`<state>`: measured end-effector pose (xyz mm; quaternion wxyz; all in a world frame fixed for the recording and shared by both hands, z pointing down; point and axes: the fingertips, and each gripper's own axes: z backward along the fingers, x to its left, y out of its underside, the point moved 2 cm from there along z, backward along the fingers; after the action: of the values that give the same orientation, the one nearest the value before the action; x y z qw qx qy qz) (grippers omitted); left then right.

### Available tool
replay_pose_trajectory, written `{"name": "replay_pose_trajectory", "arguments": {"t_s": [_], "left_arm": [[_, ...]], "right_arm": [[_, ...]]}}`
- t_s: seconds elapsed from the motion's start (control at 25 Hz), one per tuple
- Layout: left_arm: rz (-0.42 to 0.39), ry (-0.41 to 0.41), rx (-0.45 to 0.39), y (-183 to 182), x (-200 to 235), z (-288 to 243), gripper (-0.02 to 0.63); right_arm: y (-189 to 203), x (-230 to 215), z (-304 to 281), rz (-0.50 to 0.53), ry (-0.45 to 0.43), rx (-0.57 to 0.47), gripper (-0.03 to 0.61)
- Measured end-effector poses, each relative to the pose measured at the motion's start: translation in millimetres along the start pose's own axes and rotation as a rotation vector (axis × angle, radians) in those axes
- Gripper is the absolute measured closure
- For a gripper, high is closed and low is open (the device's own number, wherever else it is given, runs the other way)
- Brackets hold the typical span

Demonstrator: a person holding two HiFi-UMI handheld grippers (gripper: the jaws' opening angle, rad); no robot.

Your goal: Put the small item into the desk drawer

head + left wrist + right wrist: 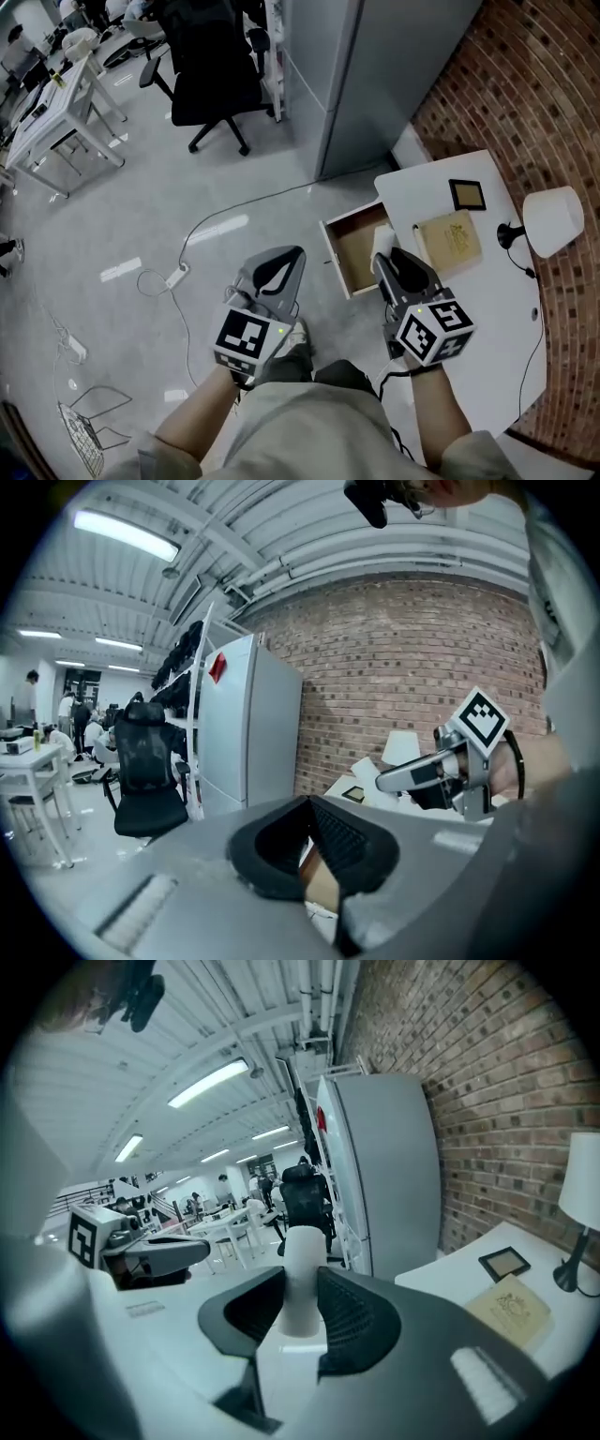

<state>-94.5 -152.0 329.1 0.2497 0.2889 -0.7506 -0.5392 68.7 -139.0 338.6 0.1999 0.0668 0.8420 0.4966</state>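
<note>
A small white cylinder point(302, 1241) stands upright between the pads of my right gripper point(301, 1273), which is shut on it. In the head view that gripper point(383, 253) hovers at the right side of the open wooden drawer point(333, 253), by the edge of the white desk point(487, 309). The item shows only as a white tip point(382, 238) there. My left gripper point(296, 255) hangs over the floor to the left of the drawer. Its tips point(309, 801) meet and hold nothing.
On the desk lie a tan book point(450, 240), a black-framed square point(467, 194) and a white lamp point(553, 219) against the brick wall. A grey cabinet point(375, 66) stands behind the drawer. An office chair point(211, 66) and a cable with a power strip point(176, 277) are on the floor.
</note>
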Motion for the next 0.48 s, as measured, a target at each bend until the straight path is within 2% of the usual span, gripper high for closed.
{"name": "replay_pose_trajectory", "arguments": {"t_s": [0.2, 0.48], "left_arm": [[0.053, -0.011, 0.061, 31, 31, -38, 0.612], [0.129, -0.026, 0.152, 84, 47, -92, 0.612]], "right_arm": [[31, -37, -60, -0.010, 0.048, 0.098, 0.460], [104, -92, -124, 0.000, 0.091, 0.286, 0.459]]}}
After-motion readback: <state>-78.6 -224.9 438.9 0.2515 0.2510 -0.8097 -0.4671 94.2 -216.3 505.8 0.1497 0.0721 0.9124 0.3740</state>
